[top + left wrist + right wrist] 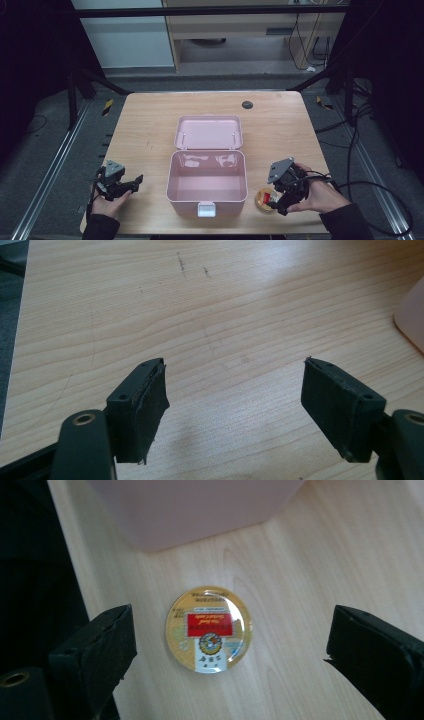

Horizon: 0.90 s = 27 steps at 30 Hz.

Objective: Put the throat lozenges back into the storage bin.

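1. Left gripper [131,184] w/ jaws spread, nothing btwn, over bare table [145,130]
2. Right gripper [227,645] jaws wide apart, above round tin [208,628] lying just beside open pink box [207,181]

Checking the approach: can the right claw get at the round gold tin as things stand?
Probably yes. The right claw hangs open over the round gold tin, one jaw on each side, with bare table around it; the pink box stands close beside.
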Each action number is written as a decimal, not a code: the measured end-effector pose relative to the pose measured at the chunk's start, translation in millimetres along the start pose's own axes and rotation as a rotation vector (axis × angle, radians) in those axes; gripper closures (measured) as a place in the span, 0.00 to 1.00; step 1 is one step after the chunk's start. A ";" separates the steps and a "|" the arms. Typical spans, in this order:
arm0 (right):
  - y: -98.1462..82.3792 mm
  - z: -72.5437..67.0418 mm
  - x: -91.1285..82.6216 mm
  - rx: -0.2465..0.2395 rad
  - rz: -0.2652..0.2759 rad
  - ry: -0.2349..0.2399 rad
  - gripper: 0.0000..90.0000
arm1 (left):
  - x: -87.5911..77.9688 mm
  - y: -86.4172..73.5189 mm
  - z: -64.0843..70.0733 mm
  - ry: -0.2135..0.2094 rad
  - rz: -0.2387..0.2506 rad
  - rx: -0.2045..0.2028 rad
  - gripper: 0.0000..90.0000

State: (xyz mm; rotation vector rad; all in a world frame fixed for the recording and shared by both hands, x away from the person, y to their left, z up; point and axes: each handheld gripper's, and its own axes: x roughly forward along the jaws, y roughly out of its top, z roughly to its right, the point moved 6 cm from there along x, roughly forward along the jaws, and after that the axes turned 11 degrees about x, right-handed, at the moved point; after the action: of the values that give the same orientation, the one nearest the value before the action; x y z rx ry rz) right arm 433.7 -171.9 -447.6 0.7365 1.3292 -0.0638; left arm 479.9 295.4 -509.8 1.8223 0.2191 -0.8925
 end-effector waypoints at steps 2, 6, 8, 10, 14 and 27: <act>-0.7 -1.9 4.4 -0.020 -0.021 0.011 0.07 | 0.1 0.0 0.1 0.000 -0.002 0.001 0.28; -1.3 -3.2 7.7 -0.020 -0.041 0.018 0.07 | 0.5 0.1 0.7 -0.001 -0.005 0.004 0.28; -2.1 -3.0 11.8 -0.032 -0.058 0.025 0.06 | 0.8 0.1 0.9 -0.002 -0.005 0.004 0.28; -2.7 -3.3 13.2 -0.032 -0.066 0.025 0.06 | 1.1 -0.1 0.9 -0.002 -0.007 0.005 0.28; -5.3 -4.6 20.8 -0.040 -0.101 0.040 0.05 | 1.4 -0.3 1.3 -0.004 -0.009 0.009 0.29; -8.1 -7.4 41.2 -0.084 -0.201 0.037 0.03 | 1.5 -1.1 1.5 -0.007 -0.016 0.015 0.28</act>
State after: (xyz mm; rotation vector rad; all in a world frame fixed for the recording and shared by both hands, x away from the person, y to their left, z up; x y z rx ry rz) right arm 435.0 -159.5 -488.3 0.5334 1.4296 -0.1551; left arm 479.7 294.2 -511.8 1.8338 0.2231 -0.9134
